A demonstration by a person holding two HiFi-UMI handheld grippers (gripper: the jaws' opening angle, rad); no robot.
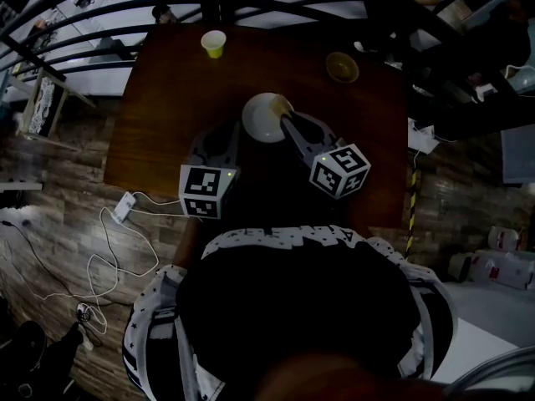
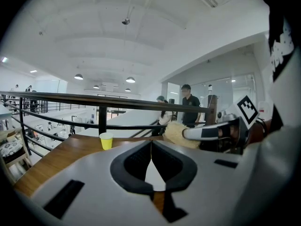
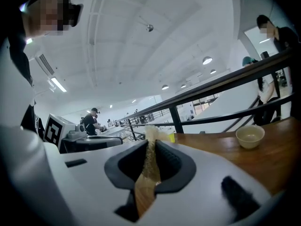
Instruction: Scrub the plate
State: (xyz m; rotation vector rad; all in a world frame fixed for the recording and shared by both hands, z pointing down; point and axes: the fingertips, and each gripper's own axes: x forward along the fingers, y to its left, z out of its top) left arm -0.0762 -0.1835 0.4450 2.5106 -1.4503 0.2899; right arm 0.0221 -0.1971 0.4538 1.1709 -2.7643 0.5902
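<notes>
- On my head feed, the small yellow paper cup (image 1: 213, 43) stands near the far edge of the brown wooden table (image 1: 159, 132). The round pale-yellow bowl (image 1: 342, 67) sits well apart to its right. From this steep angle I cannot tell what either one holds.
- The round white plate (image 1: 263, 124) is mid-table, nearer me than both, with its face turned up to the head camera.
- The left gripper (image 1: 241, 129) clamps the plate at its left rim. In its own view the jaws (image 2: 151, 145) press together on a thin white sliver of plate (image 2: 154, 175), seen edge-on.
- The right gripper (image 1: 286, 117) pinches a tan fibrous sponge (image 1: 282, 104), which touches the plate's far right rim.
- Only the left gripper view shows the sponge (image 2: 175, 133) as a fluffy wad, sticking out past the right gripper's tips. It also shows the cup (image 2: 106, 140) side-on, before a black metal railing (image 2: 101, 100).
- The right gripper view shows its jaws (image 3: 150, 145) squeezing the sponge (image 3: 149, 164). The bowl (image 3: 250, 136) appears off to the right (its rim hides the bottom).
</notes>
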